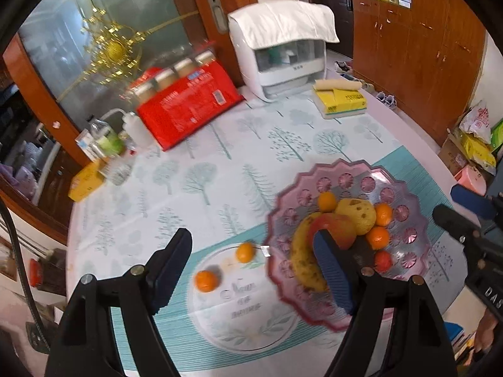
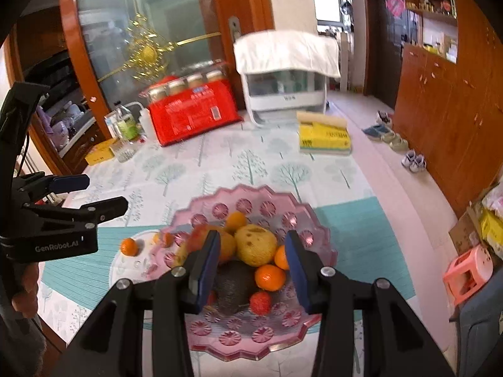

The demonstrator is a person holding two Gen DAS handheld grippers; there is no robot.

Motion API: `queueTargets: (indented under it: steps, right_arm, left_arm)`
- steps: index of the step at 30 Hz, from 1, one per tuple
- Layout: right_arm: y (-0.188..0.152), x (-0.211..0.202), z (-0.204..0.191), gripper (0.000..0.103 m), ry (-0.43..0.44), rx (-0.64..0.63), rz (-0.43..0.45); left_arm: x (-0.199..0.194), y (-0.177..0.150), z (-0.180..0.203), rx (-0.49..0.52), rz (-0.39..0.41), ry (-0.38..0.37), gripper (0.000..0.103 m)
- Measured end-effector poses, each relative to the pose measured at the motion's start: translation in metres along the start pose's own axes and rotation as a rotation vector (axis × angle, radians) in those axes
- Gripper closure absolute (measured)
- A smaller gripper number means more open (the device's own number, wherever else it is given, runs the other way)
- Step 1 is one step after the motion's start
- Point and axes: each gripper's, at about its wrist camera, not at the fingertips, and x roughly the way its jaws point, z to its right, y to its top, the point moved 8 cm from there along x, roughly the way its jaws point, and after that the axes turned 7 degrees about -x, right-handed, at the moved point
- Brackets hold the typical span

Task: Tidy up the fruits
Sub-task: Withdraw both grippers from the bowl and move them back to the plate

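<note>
My left gripper (image 1: pixel 251 267) nearest lens: jaws spread wide, nothing between pads, hanging over tablecloth (image 1: pixel 204 163). Two loose tangerines (image 1: pixel 206 280) on cloth beside pink plate (image 1: pixel 405 194), one just off its rim. Plate holds banana (image 1: pixel 303 267), apple (image 1: pixel 342 229), yellow pear (image 1: pixel 358 215), more tangerines, small red fruit (strawberry, I think). From my right wrist: right gripper (image 2: pixel 251 270) above plate, jaws part open, gripping nothing; dark avocado (image 2: pixel 234 286) lies below them. Red package (image 1: pixel 188 106) at far edge.
</note>
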Motion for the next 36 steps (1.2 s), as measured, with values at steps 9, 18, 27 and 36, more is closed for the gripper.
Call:
queueTargets:
  steps: [9,18,27,36]
  right_arm:
    - [0.013,-0.017,-0.026,0.060,0.047,-0.018,0.037]
    - [0.022,-0.019,-0.044,0.060,0.069,-0.013,0.057]
    - [0.025,-0.005,-0.083,0.059,0.065,-0.009,0.026]
    - [0.023,0.022,-0.140,0.059,0.025,0.062,-0.032]
  left_arm:
    - [-0.047,0.010,-0.054,0.048,0.051,0.120,0.017]
    - [-0.064,0.005,-0.098,0.116,0.020,0.216,0.017]
    - [-0.055,-0.001,-0.130,0.215,0.020,0.208,0.015]
    - [0.012,-0.019,-0.156,0.279,-0.065,0.050,0.015]
